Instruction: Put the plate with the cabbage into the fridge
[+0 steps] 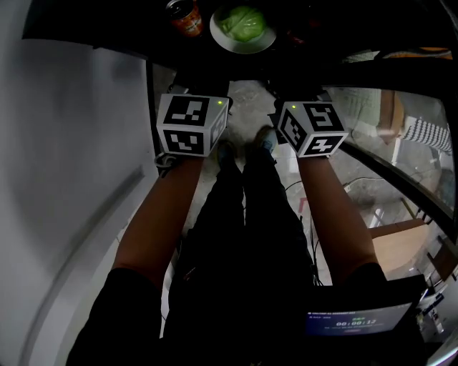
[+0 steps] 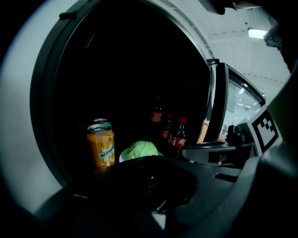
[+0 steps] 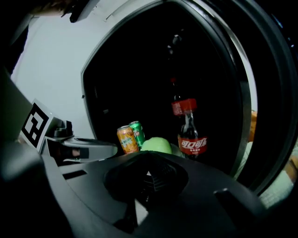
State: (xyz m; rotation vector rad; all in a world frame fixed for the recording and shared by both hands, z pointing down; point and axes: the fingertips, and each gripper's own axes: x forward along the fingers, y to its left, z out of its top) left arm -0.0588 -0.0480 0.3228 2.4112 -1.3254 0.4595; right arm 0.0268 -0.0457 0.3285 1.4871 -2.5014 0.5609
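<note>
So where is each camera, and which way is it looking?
Head view: on the person's head, looking steeply down at the cabbage on its plate; both forearms and legs show.
Left gripper view: on the left gripper, looking into the fridge; its own jaws show.
Right gripper view: on the right gripper, looking into the fridge; its own jaws show.
Shared: all see the cabbage and orange can.

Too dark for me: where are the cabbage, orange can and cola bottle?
cabbage [image 1: 243,23], head view, leafy top.
orange can [image 2: 101,149], left gripper view, printed side.
cola bottle [image 3: 192,145], right gripper view, red label.
</note>
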